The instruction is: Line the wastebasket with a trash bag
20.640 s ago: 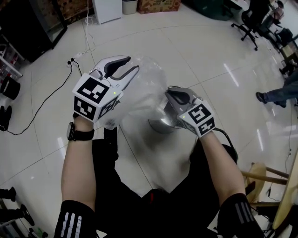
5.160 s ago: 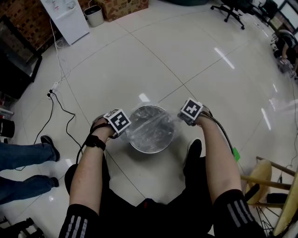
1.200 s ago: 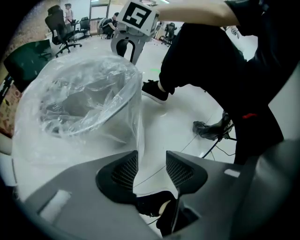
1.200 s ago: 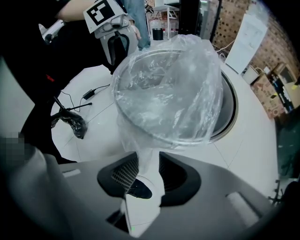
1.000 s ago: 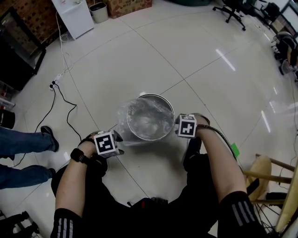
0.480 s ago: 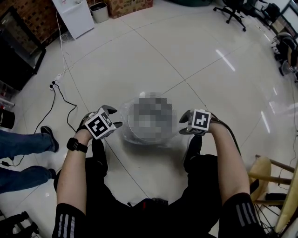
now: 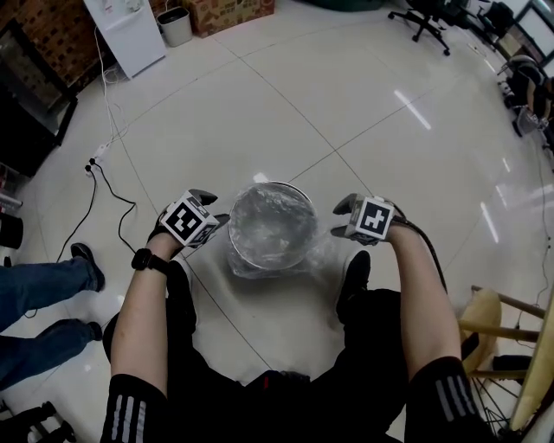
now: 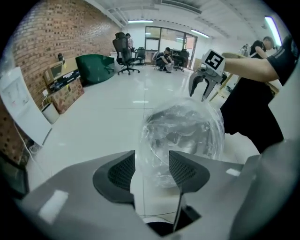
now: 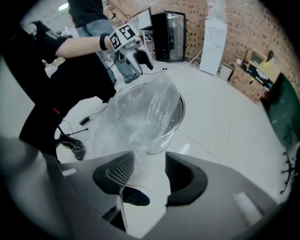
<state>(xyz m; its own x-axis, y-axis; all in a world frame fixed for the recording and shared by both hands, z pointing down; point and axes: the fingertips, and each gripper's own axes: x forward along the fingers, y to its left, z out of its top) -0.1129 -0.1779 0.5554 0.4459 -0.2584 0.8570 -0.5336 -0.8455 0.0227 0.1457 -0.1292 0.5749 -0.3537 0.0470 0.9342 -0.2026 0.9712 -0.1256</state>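
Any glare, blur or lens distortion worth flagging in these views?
Head view: ceiling lights streak glare across the glossy floor; otherwise sharp. Left gripper view: heavy fisheye bend, dark corners, trash bag glinting. Right gripper view: same fisheye; bag film washed pale up close.

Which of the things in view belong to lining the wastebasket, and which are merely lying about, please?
Job in hand: round shiny metal wastebasket; clear plastic trash bag draped over it; left gripper and right gripper, both open.

Lying about: black floor cable; tall white cabinet; brown cardboard box; small white bin; round wooden stool.
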